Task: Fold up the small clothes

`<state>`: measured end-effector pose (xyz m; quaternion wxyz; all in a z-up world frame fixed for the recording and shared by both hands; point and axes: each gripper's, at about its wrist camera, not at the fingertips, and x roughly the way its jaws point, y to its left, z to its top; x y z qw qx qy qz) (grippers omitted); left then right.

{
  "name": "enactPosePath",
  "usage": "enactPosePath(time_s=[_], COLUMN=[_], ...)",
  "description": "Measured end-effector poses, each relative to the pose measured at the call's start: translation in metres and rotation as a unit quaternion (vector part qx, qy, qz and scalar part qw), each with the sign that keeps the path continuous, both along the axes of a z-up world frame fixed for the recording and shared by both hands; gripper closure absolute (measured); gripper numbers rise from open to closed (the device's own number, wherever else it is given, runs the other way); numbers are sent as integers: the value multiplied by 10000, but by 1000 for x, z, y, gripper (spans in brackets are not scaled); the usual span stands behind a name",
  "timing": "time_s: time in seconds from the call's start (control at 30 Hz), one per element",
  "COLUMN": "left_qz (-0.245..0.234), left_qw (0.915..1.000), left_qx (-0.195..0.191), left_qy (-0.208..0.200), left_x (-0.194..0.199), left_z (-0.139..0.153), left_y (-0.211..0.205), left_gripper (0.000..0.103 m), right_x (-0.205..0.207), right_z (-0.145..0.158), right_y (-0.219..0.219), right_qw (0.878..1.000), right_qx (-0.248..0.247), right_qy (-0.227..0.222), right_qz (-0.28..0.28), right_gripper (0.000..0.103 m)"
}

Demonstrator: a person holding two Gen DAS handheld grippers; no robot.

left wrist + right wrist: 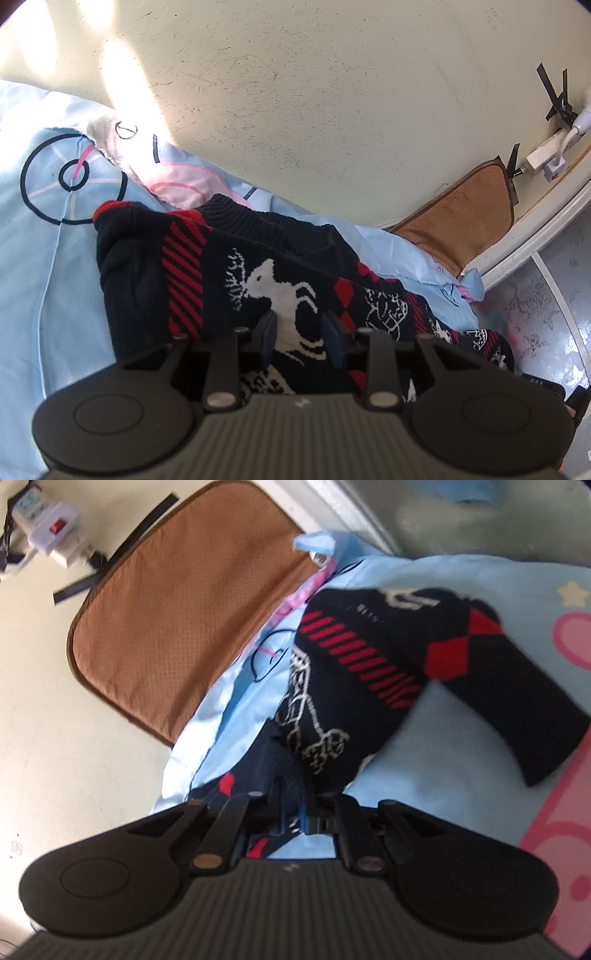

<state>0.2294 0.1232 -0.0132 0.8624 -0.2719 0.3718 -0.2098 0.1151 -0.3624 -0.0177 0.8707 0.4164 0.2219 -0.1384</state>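
A small dark navy knit sweater (221, 266) with red stripes and a white reindeer lies on a light blue cartoon-print sheet (44, 258). My left gripper (300, 332) hovers over the reindeer, jaws apart, holding nothing. In the right wrist view the sweater (354, 657) is bunched, one sleeve (517, 716) stretched to the right. My right gripper (293, 794) is shut on a fold of the sweater's edge and holds it lifted. This view is motion-blurred.
A cream wall (295, 92) rises behind the bed. A brown perforated mat (177, 620) lies against it, with a white power strip (48, 528) and black tape above. A pink print (569, 812) covers the sheet at right.
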Motion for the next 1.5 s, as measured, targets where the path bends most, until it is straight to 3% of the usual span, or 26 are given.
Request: enactPosePath(time_s=[0.1,0.23,0.3,0.37,0.43,0.6,0.67,0.77,0.87,1.17,1.2,1.27,1.3,1.33,1.43,1.5], left_qz=[2,-4,-8,-11,-5,-17,-24,-28,-27,-40,-49,-61,-62,-61,-60,-74], left_qw=[10000,10000,10000,10000,10000,10000,10000,9999,9999,9999,9999,9999,9999,9999,9999,9999], left_qx=[7,34,40,39,37,40,49,52,48,51,54,57,54,53,53,0], left_qy=[-12,-42,-55,-61,-58,-70,-80,-89,-90,-115,-122,-130,-130,-130,-131,-124], left_x=[0,-1,-1,-1,-1,-2,-2,-2,-2,-2,-2,-2,-2,-2,-3,-3], left_z=[0,0,0,0,0,-1,-1,-1,-1,-1,-1,-1,-1,-1,-1,0], left_y=[0,-1,-1,-1,-1,-1,-1,-1,-1,-2,-2,-2,-2,-2,-2,-2], left_gripper=[75,74,74,74,74,74,74,74,74,72,72,72,72,72,72,68], right_x=[-26,-41,-41,-39,-43,-59,-64,-65,-53,6,11,20,23,25,20,13], right_z=[4,-8,-8,2,14,29,25,11,-3,-13,-13,-11,-11,-12,-6,11], right_y=[-19,-43,-47,-47,-44,-50,-61,-77,-90,-141,-141,-141,-140,-141,-134,-118], right_qw=[9991,9973,9954,9842,9664,9478,9526,9724,9844,9892,9896,9905,9901,9896,9885,9910], right_qx=[-217,-137,-240,-973,-1695,-2400,-2233,-1426,-637,628,611,461,413,400,336,177], right_qy=[-71,14,-8,-52,-112,-376,-304,-281,-258,-365,-358,-135,-27,31,60,-244], right_qz=[-369,-725,-931,-1480,-1927,-2066,-2043,-1826,-1622,-1276,-1251,-1291,-1339,-1384,-1475,-1304], right_gripper=[85,66,66,65,55,52,48,48,48,49,50,66,82,87,91,92])
